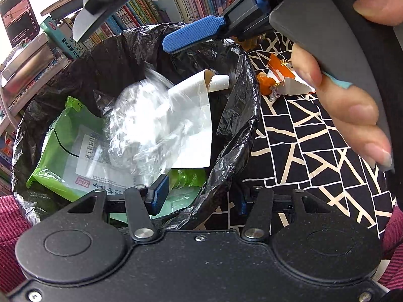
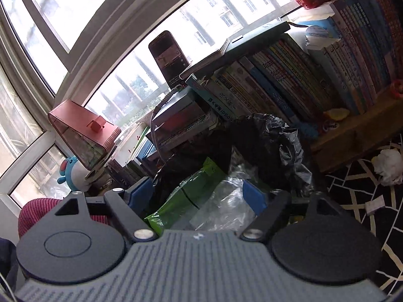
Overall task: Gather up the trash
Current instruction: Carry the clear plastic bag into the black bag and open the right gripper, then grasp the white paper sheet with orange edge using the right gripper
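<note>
While the right gripper [image 1: 138,29] hangs with its 2 jaws spread wide and nothing between them, a crumpled clear plastic wrap [image 1: 141,125], blurred, sits inside the black trash bag [image 1: 234,105]. It lies on a green packet [image 1: 58,136] whose white label is too small to read, beside a white sheet [image 1: 194,125]. The left gripper [image 1: 201,198] straddles the bag's near rim; whether its pads pinch it cannot be told. An orange wrapper [image 1: 277,75] lies on the patterned cloth [image 1: 314,151]. One spine among the books [image 2: 314,70] reads "1000".
</note>
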`<state>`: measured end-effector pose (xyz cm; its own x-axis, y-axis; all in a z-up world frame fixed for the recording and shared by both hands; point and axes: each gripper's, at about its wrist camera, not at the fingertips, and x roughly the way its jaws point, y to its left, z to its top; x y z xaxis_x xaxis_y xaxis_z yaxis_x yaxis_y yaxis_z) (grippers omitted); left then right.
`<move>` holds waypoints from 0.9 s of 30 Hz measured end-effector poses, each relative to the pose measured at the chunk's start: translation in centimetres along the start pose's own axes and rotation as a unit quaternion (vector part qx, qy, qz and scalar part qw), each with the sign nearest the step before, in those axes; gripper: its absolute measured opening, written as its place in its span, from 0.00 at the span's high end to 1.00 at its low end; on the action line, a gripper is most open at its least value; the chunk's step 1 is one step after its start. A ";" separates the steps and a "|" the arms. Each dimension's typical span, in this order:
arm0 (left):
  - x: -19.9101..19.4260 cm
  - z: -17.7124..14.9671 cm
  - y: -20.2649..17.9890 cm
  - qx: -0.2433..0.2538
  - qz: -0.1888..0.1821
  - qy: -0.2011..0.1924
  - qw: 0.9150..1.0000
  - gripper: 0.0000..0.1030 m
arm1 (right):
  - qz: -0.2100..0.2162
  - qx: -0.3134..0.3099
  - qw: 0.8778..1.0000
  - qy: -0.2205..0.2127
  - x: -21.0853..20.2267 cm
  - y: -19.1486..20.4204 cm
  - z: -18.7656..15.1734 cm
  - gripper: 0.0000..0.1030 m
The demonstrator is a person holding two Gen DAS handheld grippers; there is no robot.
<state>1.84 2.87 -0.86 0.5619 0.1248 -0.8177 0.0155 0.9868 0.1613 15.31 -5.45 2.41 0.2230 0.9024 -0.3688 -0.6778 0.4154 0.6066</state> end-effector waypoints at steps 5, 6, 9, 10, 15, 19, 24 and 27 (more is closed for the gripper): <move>0.0 0.0 0.0 0.000 0.000 0.000 1.000 0.51 | -0.002 0.012 0.999 -0.032 -1.2 -0.7 1.0 0.15; 0.0 0.0 0.0 0.000 0.000 0.000 1.000 0.51 | -0.007 0.016 0.999 -0.043 -1.6 -1.0 1.4 0.14; 0.0 0.0 0.0 -0.001 -0.001 0.001 1.000 0.51 | -0.037 0.025 0.996 -0.075 -3.1 -2.3 2.3 0.13; 0.0 0.0 0.0 -0.001 -0.001 0.001 1.000 0.51 | -0.053 0.028 0.994 -0.089 -3.7 -2.8 2.7 0.11; -0.1 0.0 0.0 -0.002 -0.001 0.001 1.000 0.51 | -0.171 0.058 0.972 -0.153 -6.8 -7.4 3.9 0.07; -0.1 0.0 0.0 -0.002 -0.001 0.001 1.000 0.51 | -0.287 0.091 0.938 -0.171 -8.5 -12.5 3.9 0.07; -0.1 0.1 0.0 0.000 -0.001 0.001 1.000 0.51 | -0.413 0.134 0.890 -0.138 -8.5 -19.0 2.1 0.07; 0.0 0.1 0.0 0.000 0.000 0.002 1.000 0.51 | -0.426 0.179 0.881 -0.106 -7.4 -22.3 0.5 0.07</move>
<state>1.92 2.87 -0.85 0.5583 0.1253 -0.8201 0.0149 0.9869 0.1609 29.12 -21.39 -8.04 0.6951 0.2309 -0.6809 0.0542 0.9275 0.3698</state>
